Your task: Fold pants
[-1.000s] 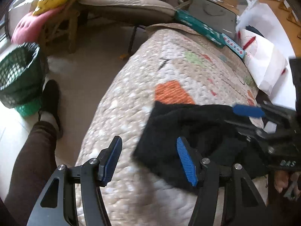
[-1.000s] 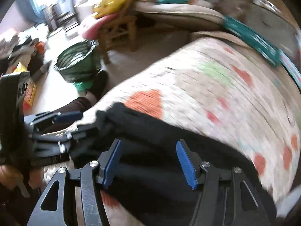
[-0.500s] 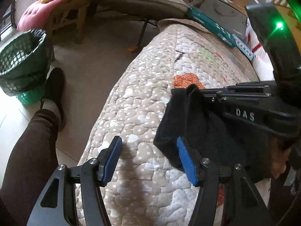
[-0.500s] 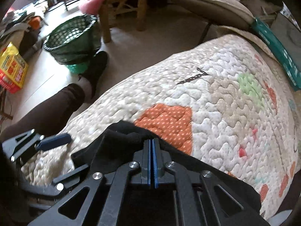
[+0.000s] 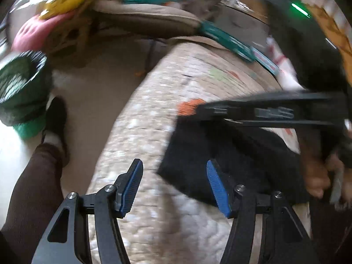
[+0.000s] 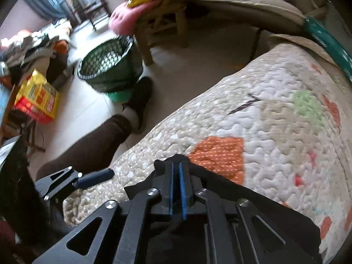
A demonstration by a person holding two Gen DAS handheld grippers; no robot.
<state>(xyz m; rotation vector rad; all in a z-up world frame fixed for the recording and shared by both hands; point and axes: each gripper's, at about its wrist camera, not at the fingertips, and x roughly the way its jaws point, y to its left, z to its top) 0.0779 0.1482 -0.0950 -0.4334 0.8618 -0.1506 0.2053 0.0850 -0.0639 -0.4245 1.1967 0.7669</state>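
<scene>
The black pants [image 5: 220, 154] lie bunched on the quilted bed cover [image 5: 154, 110]. My left gripper [image 5: 173, 187] is open and empty above the quilt, its right finger at the pants' near left corner. My right gripper [image 6: 176, 176] is shut on the far edge of the pants [image 6: 253, 200], next to the orange patch [image 6: 220, 154]. It shows in the left wrist view [image 5: 264, 110] as a blurred black bar over the pants. The left gripper's blue finger shows in the right wrist view [image 6: 94, 176].
A green mesh basket [image 6: 110, 66] stands on the floor beside the person's leg and black shoe [image 6: 140, 99]. A wooden chair with pink and yellow cushions [image 6: 143, 6] stands behind it. A teal box [image 5: 226, 39] lies at the bed's far end.
My right gripper, shut on the pants' edge, has carried it a little farther across the quilt. The left gripper stayed open and drifted, its view now blurred.
</scene>
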